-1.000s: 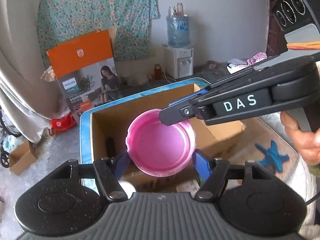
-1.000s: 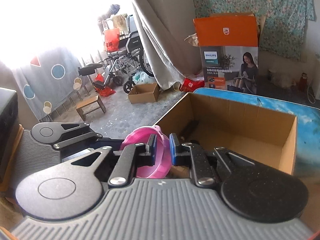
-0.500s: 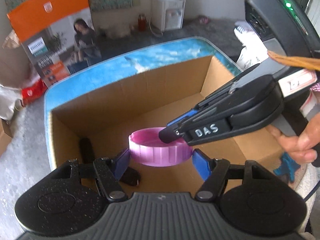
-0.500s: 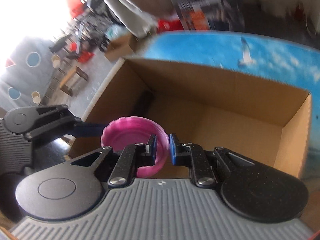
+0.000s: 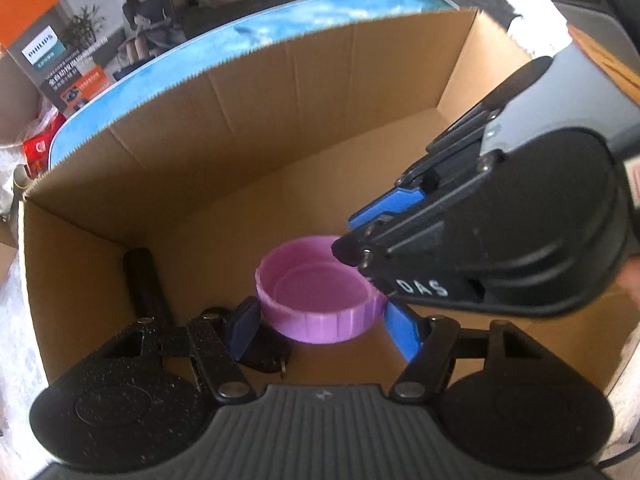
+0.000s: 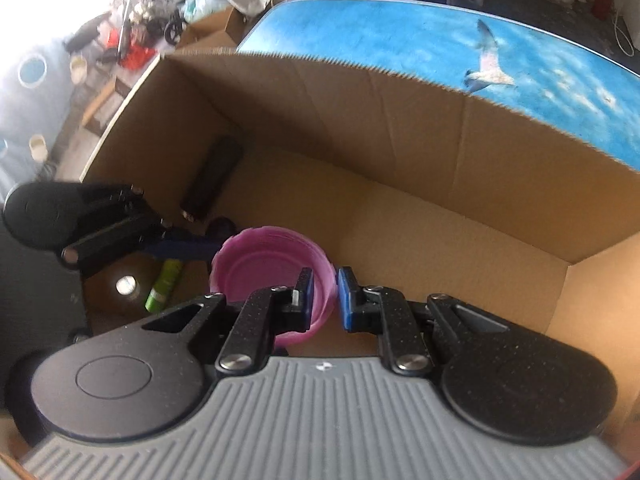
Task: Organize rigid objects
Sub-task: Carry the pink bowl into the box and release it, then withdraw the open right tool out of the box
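A round pink lid with a ribbed rim hangs open side up, low inside a cardboard box. My left gripper spans its width, a blue pad pressed on each side. My right gripper is shut on the lid's near rim, one pad inside and one outside. In the left wrist view the right gripper comes in from the right onto the far rim. One blue finger of the left gripper shows at the lid's left. Whether the lid touches the box floor I cannot tell.
A black cylinder lies along the box's left wall, also seen as the black cylinder. A green tube and a dark object lie beneath the left gripper. The box stands on a blue seagull-print table. A printed carton stands behind.
Both grippers have tipped downward and sunk into the box together, carrying the pink lid from above the rim to near the floor. Neither grip has changed.
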